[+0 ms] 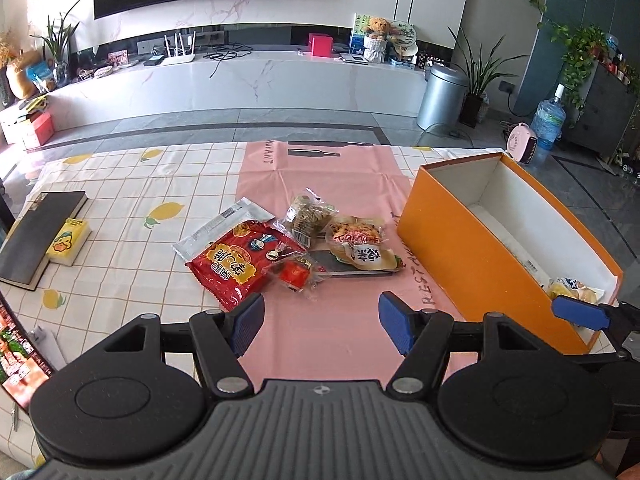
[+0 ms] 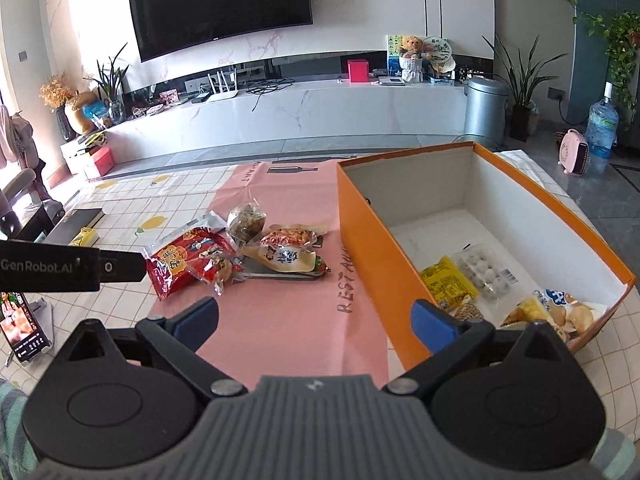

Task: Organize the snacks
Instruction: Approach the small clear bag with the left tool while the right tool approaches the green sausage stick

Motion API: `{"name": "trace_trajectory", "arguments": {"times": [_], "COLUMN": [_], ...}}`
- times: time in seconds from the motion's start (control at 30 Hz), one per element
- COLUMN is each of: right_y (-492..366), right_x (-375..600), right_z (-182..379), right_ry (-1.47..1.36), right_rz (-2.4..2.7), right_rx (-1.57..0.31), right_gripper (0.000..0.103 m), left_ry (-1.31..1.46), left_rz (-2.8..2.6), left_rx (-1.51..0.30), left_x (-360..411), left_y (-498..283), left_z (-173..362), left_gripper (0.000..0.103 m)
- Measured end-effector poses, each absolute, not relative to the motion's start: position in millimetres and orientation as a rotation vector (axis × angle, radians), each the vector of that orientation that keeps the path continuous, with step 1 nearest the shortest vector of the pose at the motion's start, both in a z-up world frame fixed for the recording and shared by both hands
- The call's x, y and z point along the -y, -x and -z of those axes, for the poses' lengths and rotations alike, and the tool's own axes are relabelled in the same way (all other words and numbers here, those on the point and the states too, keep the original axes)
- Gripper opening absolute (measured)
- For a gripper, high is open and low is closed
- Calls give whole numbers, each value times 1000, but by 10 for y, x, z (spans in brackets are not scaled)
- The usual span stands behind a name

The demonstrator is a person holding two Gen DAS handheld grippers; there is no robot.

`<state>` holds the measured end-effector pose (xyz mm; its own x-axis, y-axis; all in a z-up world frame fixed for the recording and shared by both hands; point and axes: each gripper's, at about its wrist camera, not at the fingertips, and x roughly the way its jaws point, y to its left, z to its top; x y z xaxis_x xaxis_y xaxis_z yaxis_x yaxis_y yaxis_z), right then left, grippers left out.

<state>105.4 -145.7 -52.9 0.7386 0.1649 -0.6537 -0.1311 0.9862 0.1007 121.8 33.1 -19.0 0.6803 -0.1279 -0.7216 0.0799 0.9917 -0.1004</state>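
A pile of snacks lies on the pink mat (image 1: 320,332): a red bag (image 1: 240,264) (image 2: 180,264), a small red packet (image 1: 294,274), a brown clear packet (image 1: 308,216) (image 2: 245,220) and a white-labelled pastry packet (image 1: 360,246) (image 2: 286,254). An orange box (image 1: 472,256) (image 2: 376,240) stands to the right and holds a yellow packet (image 2: 448,280), a packet of white balls (image 2: 486,274) and a chips bag (image 2: 560,312). My left gripper (image 1: 322,324) is open and empty just short of the pile. My right gripper (image 2: 316,324) is open and empty, straddling the box's near left wall.
A black book (image 1: 40,236) and a yellow sponge pack (image 1: 68,242) lie at the table's left. A phone on a stand (image 2: 24,328) sits at the near left. The left gripper's body (image 2: 68,268) shows in the right wrist view.
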Motion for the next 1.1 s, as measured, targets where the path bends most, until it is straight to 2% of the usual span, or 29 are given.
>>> {"name": "trace_trajectory", "arguments": {"times": [0.3,0.7,1.1], "right_y": [-1453,-2023,-2419], "right_x": [1211,945,871], "right_z": [748,1082,1379], "right_ry": [12,83,120], "right_rz": [-183,-219,-275], "right_rx": [-758,-793,-778], "right_gripper": [97,81,81], "left_ry": [89,133,179], "left_rz": [128,103,22], "left_rx": [-855,-888,-883], "left_x": [-462,-638,-865], "left_y": [-1534,-1878,-2041], "left_z": [452,817,1055], "left_gripper": [77,77,77]}}
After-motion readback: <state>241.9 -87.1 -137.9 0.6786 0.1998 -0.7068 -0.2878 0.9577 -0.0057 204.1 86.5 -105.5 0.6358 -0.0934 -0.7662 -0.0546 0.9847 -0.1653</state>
